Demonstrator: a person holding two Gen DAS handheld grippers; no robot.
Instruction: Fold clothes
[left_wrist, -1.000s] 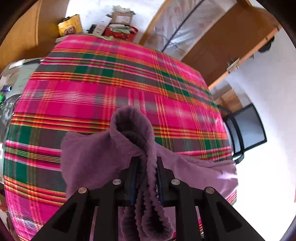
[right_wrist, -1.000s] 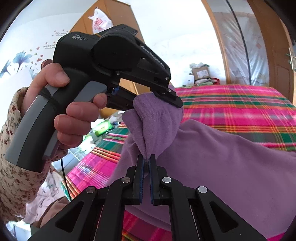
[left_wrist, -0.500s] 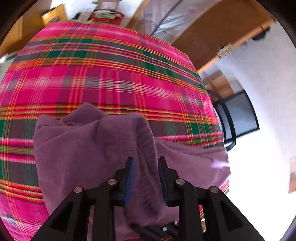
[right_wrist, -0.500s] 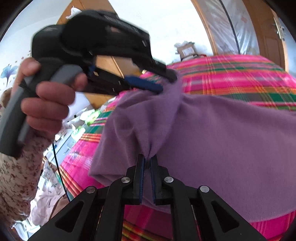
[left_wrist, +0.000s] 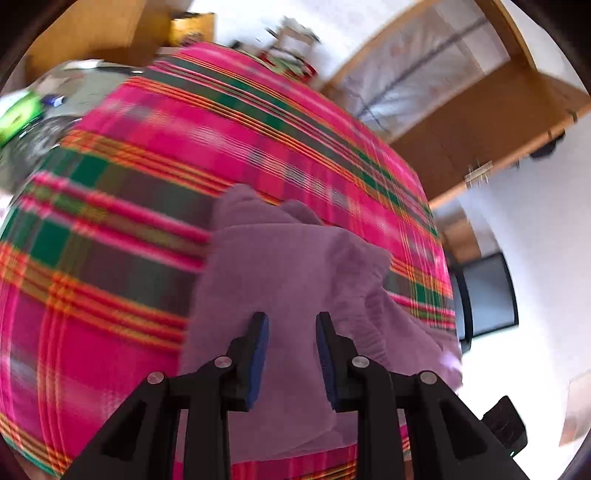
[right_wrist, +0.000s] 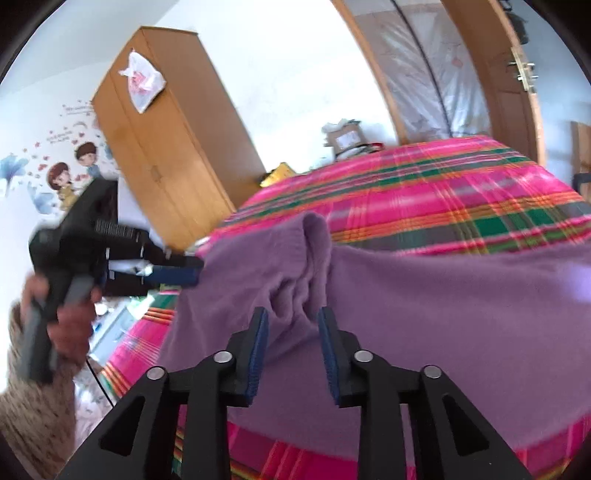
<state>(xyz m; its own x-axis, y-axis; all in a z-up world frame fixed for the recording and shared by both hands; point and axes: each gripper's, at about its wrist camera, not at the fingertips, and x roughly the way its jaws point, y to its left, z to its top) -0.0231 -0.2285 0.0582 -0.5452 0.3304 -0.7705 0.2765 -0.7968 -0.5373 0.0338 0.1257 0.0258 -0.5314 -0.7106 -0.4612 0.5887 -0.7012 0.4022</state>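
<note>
From the left wrist camera, the purple garment (left_wrist: 291, 280) lies bunched on the pink plaid bedspread (left_wrist: 122, 236), on the bed's near part toward its right edge. The left gripper (left_wrist: 291, 343) hangs over the garment with its blue-padded jaws parted; the last two readings differ little, and no fold of cloth rises between the pads, so it grips nothing. A ribbed hem of the garment curls just right of the right-hand finger. Beyond the bed's right edge stands a black chair (left_wrist: 487, 299), and a wooden door (left_wrist: 480, 122) is past the far corner.

From the right wrist camera, the same garment (right_wrist: 424, 302) spreads over the bedspread (right_wrist: 443, 188) near the front edge. The right gripper (right_wrist: 293, 339) has just been opening; its jaws stand apart, and a puckered ridge of cloth sits ahead of them, free of the pads. Left of the garment, a hand (right_wrist: 62, 314) in a patterned sleeve holds the left gripper (right_wrist: 181, 271), whose blue pad tips reach the garment's left edge; whether they touch it I cannot tell. Behind the bed's far left corner stands a wooden wardrobe (right_wrist: 166, 140) with a plastic bag (right_wrist: 142, 79) hanging on its front.
</note>
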